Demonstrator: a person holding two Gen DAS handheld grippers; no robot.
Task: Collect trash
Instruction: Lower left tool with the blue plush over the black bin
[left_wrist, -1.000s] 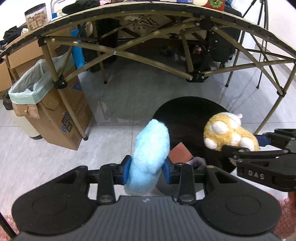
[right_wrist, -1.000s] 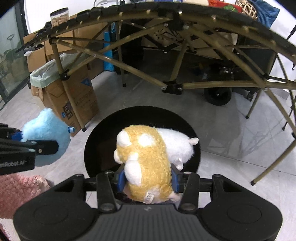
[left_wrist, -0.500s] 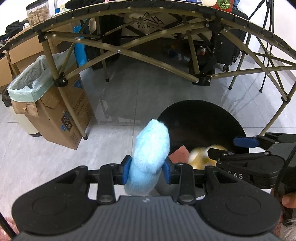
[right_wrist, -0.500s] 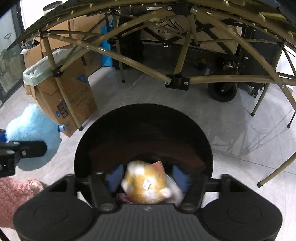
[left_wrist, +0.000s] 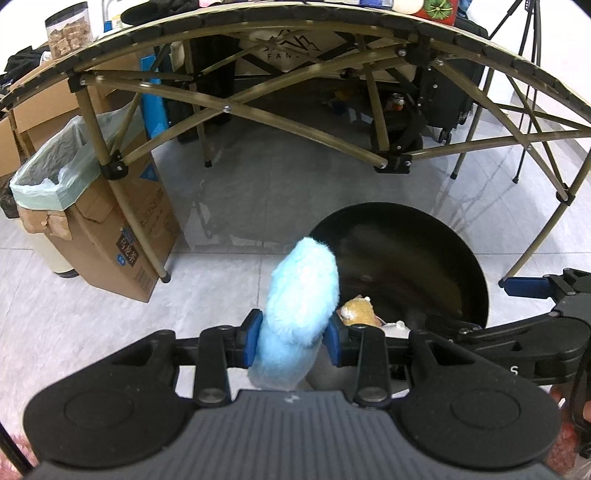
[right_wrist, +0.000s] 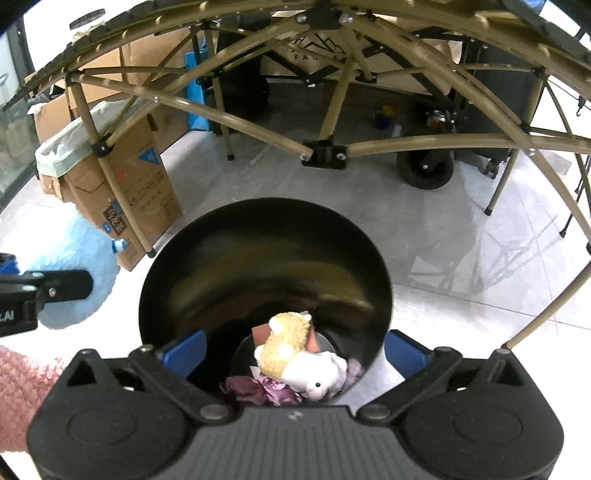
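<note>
Both handheld tools, the left gripper and right gripper, are matte black with blue pads (ribbed grey housing), beside a fuzzy pink sleeve.

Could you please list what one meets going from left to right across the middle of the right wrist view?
Blue plush toy held by the left gripper → black bin with the yellow-and-white plush toy inside → bare grey floor tiles → tan table leg.

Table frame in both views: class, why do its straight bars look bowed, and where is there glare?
Both views: fisheye lenses bow the table frame. Left wrist view: the floor mirrors the bars. Right wrist view: sheen streaks the black bin wall.
</note>
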